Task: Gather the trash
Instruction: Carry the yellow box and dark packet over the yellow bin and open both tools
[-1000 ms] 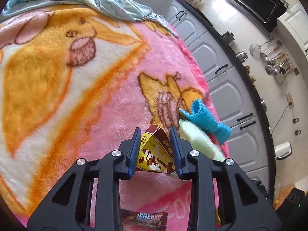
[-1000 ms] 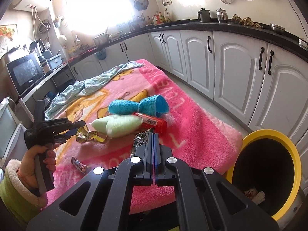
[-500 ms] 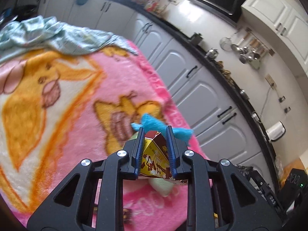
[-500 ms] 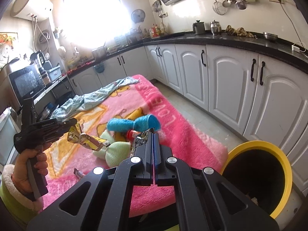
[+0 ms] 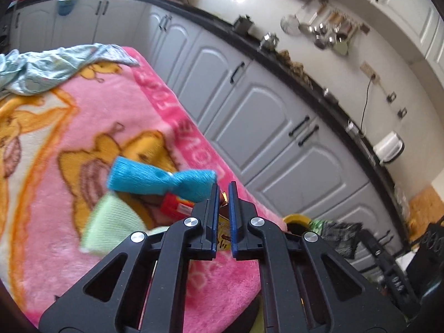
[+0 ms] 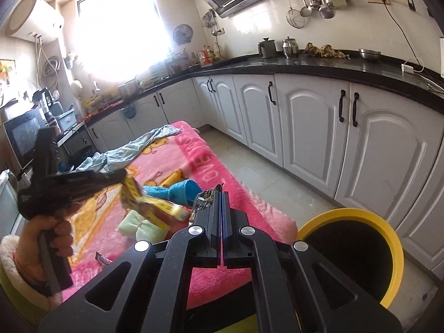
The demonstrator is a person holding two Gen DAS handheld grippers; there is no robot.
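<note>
Here, the pink blanket [image 6: 230,183] serves as the landmark. Beside its near corner, on the floor, a yellow-rimmed bin [image 6: 347,216] is seen. On the blanket are a blue cloth [image 5: 155,179], a green cloth [image 5: 111,224] and a red packet [image 5: 173,204]. Above it, a crushed yellow carton [image 6: 144,205] is held clamped in the left gripper [image 5: 222,194], and a silver wrapper [image 6: 205,195] is pinched in the right gripper [image 6: 221,194] — the carrying step, by judgement. Next, both pieces are to be carried over the bin and released. The bin's depth is shown only by the right view — a small bar wrapper [image 6: 103,259] too.
</note>
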